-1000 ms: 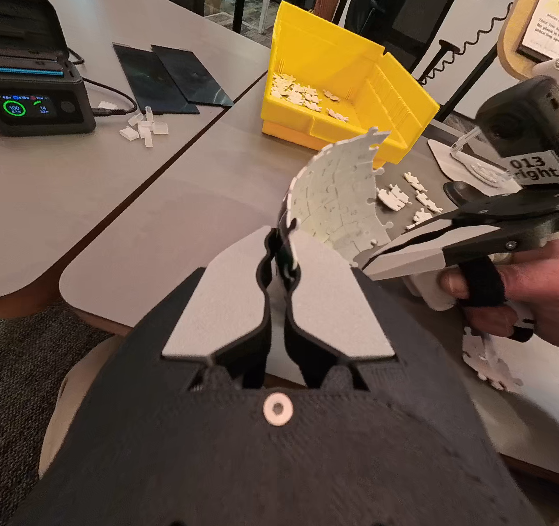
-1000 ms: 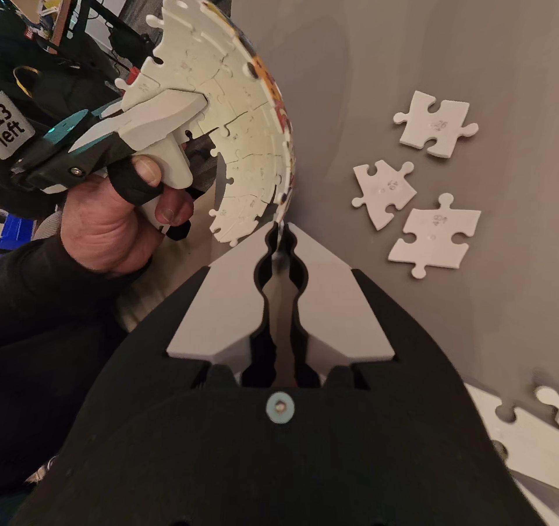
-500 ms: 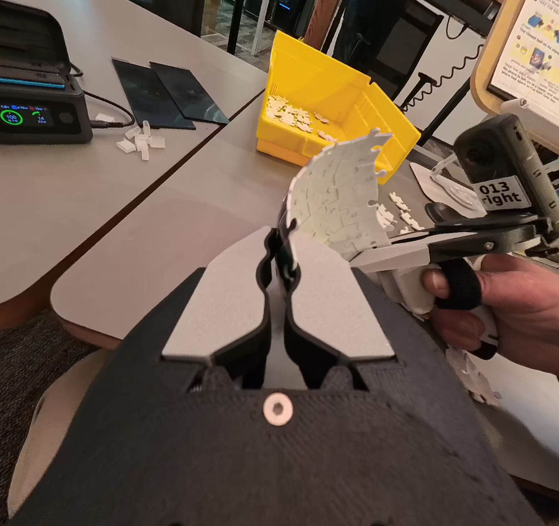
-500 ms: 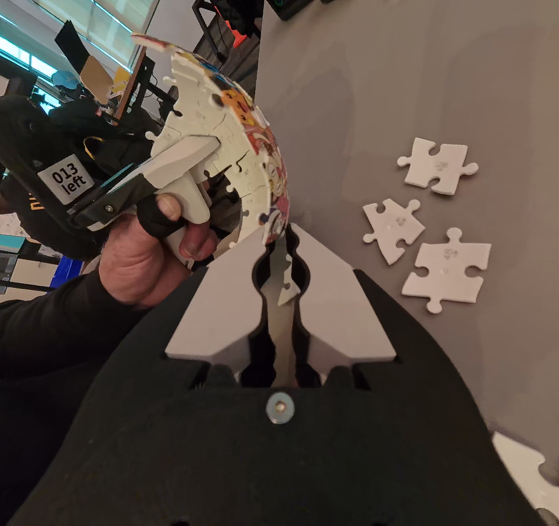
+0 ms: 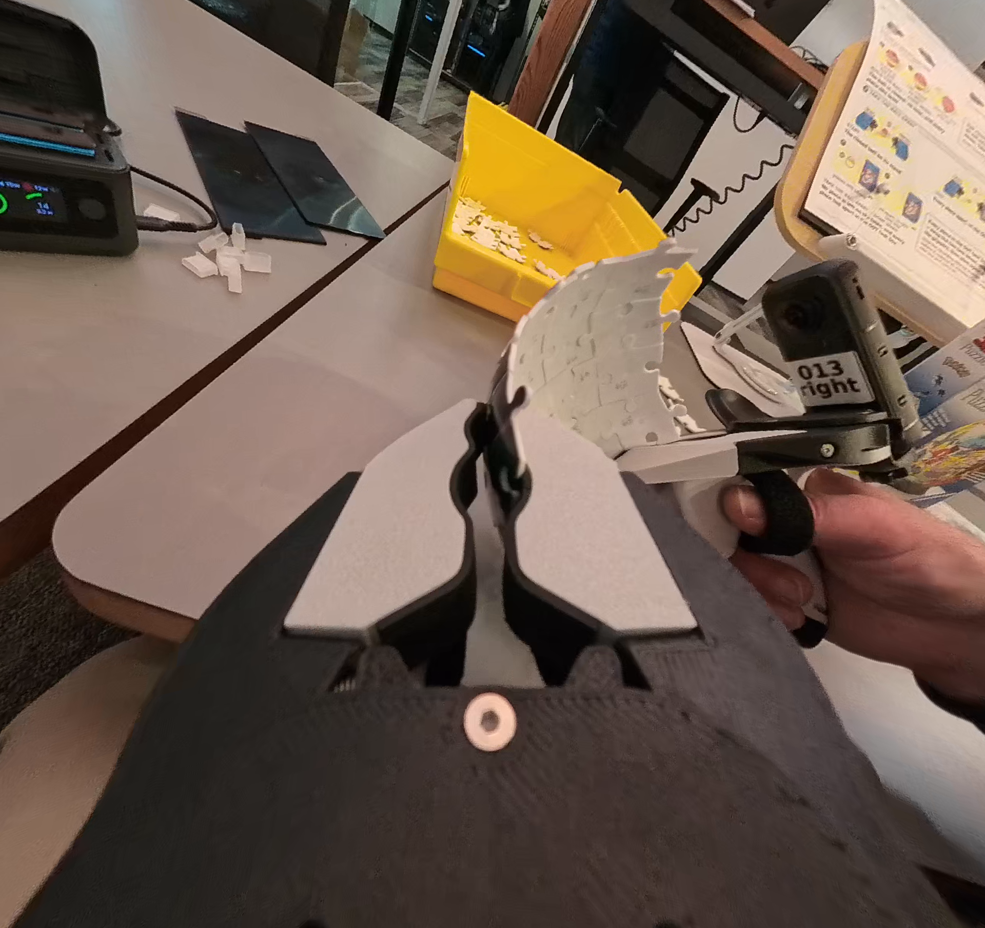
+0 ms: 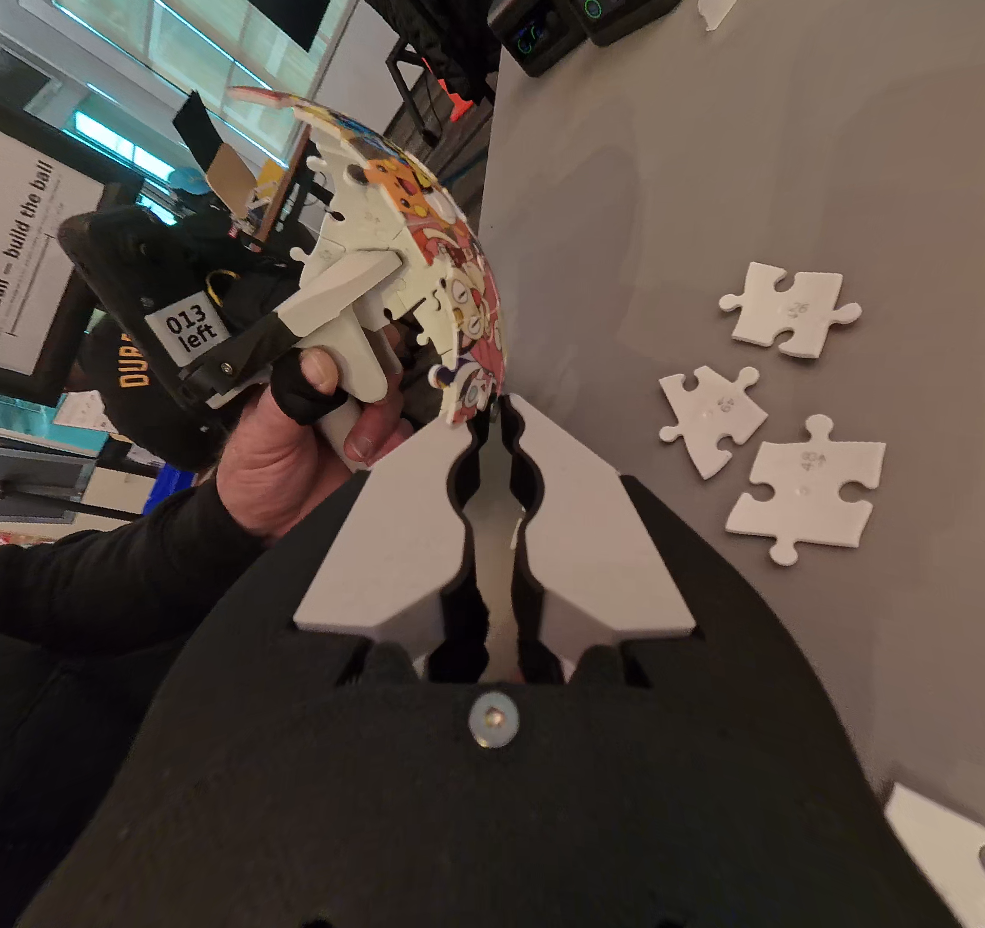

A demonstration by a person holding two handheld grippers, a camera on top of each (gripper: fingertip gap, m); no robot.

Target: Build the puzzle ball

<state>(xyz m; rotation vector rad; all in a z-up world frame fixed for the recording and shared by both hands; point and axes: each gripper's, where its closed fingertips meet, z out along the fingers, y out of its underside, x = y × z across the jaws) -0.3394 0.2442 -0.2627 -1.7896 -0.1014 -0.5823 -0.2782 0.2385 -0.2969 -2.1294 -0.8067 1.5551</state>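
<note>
In the left wrist view, the left gripper [image 5: 498, 454] has its fingers pinching the lower edge of the curved, half-built white plastic puzzle ball shell [image 5: 591, 364] above the grey worktop [image 5: 298, 385]. A yellow plastic bin [image 5: 538, 220] with loose white pieces stands behind.

In the right wrist view, the right gripper [image 6: 493, 417] fingers are nearly pressed together at the shell's colourful rim — I cannot tell if they pinch it. Three flat white puzzle pieces [image 6: 805, 492] lie nearby on the worktop.

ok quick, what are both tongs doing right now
left tongs: closed on the edge of the partial puzzle ball.
right tongs: closed on the ball's lower rim, seemingly pinching a piece there.
</note>
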